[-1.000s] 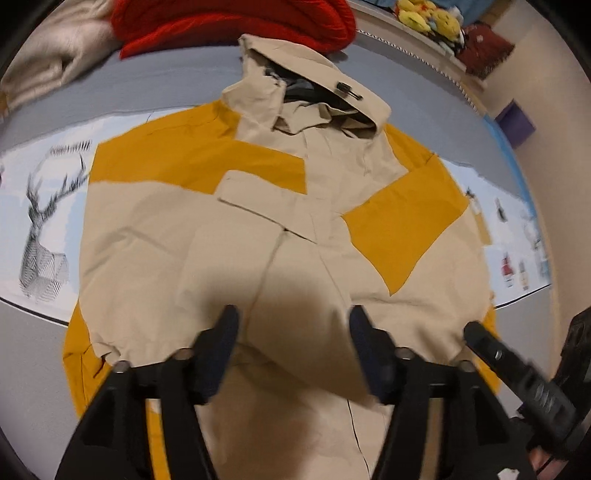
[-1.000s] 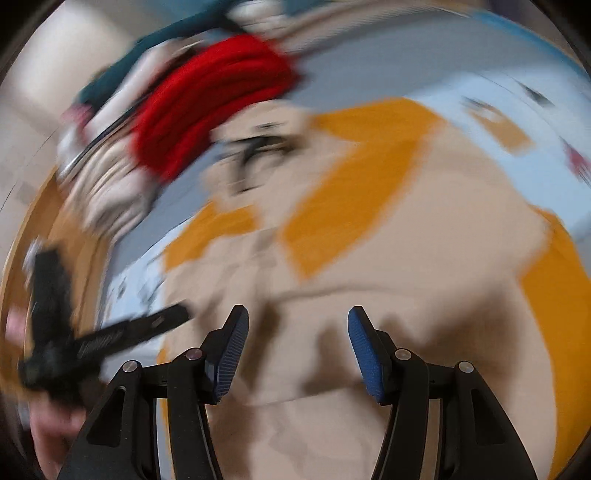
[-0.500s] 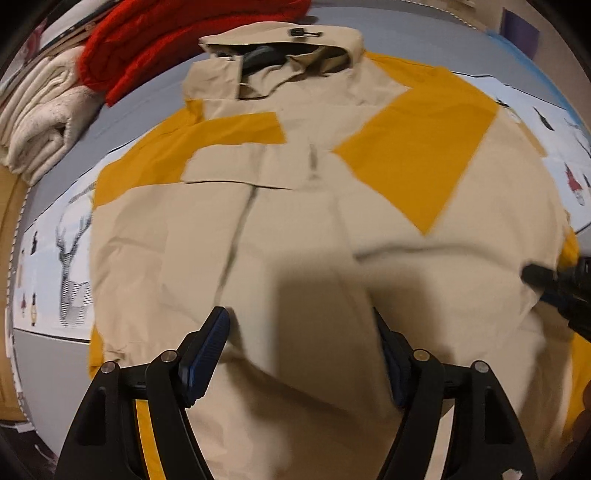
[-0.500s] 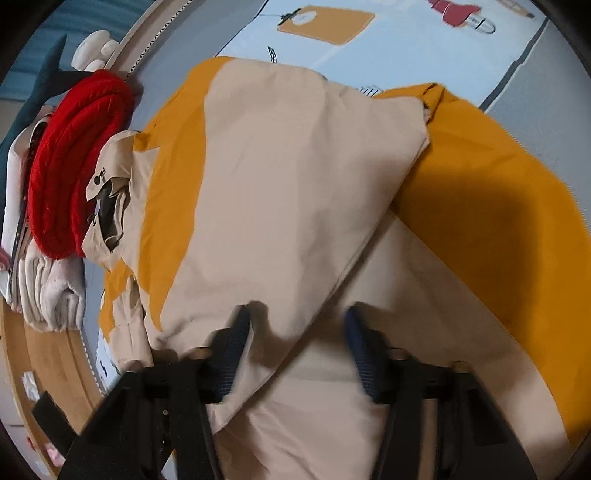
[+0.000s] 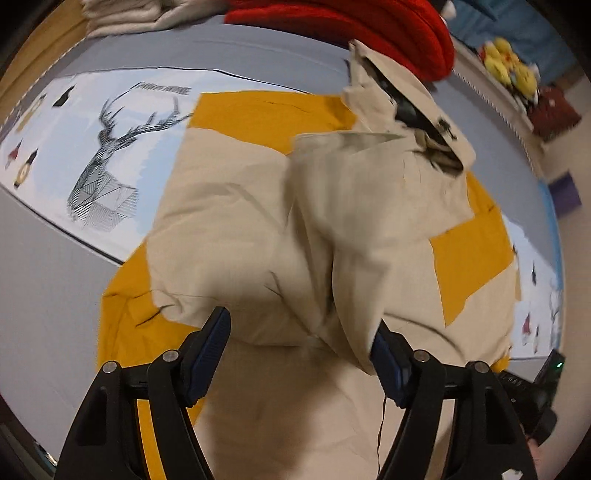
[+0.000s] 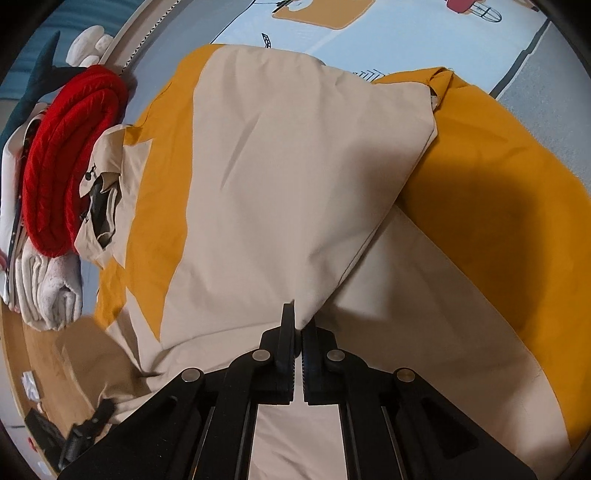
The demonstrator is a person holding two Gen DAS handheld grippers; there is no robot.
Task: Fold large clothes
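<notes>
A large beige and mustard-yellow jacket (image 5: 229, 221) lies spread on a bed, hood toward the far side. My left gripper (image 5: 301, 339) hovers over its lower left part. A raised beige fold stands between the jaws and drapes over the right finger (image 5: 388, 354). The jaws are wide and closing, and the pads do not clamp the cloth. In the right wrist view my right gripper (image 6: 298, 328) is shut on the corner of a folded beige panel of the jacket (image 6: 277, 166). The yellow sleeve (image 6: 498, 184) lies to the right.
A red knitted garment (image 5: 369, 22) and folded white towels (image 6: 51, 295) lie beyond the hood. The sheet (image 5: 107, 158) has a deer print. Yellow plush toys (image 5: 513, 70) sit on a shelf at the far right. Wooden floor (image 6: 55, 350) shows past the bed edge.
My right gripper has closed its jaws on the beige fold. The left gripper has swung sideways over the jacket, and a beige fold now stands up between its fingers.
</notes>
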